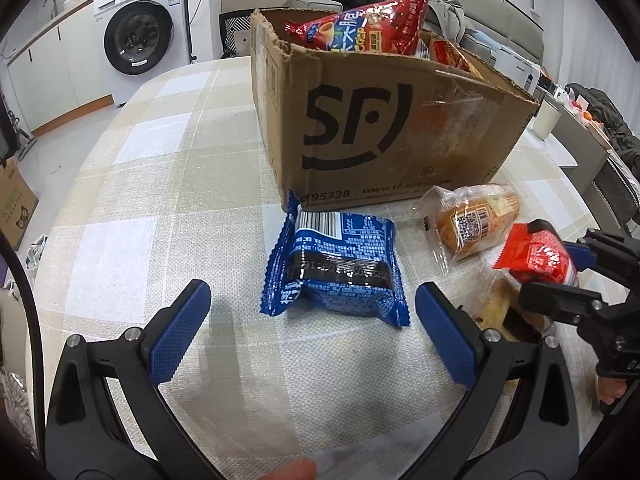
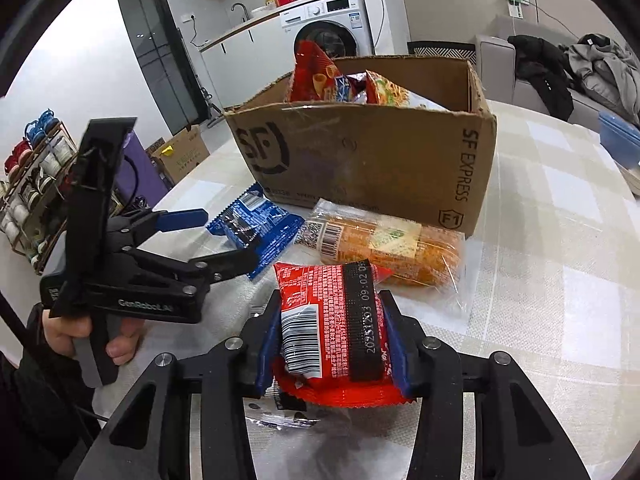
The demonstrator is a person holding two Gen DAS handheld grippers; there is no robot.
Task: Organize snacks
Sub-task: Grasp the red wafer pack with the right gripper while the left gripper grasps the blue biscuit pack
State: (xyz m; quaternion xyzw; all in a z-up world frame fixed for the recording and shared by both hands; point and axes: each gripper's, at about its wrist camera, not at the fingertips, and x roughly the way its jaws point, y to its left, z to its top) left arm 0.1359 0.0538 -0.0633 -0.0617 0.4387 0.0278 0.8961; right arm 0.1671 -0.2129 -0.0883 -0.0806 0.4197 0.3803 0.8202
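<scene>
While right gripper (image 2: 332, 334) jaws pinch red packet (image 2: 334, 320), long axis approx. fwd; left gripper (image 1: 312, 308) jaws spread.

White washing machine (image 1: 146, 24); checked tablecloth (image 1: 160, 168)

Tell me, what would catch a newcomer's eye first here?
Probably the cardboard box on the checked tablecloth, with bright snack bags poking out. In front of it, the right gripper squeezes a red packet, while the left gripper stands open near a blue packet.
</scene>
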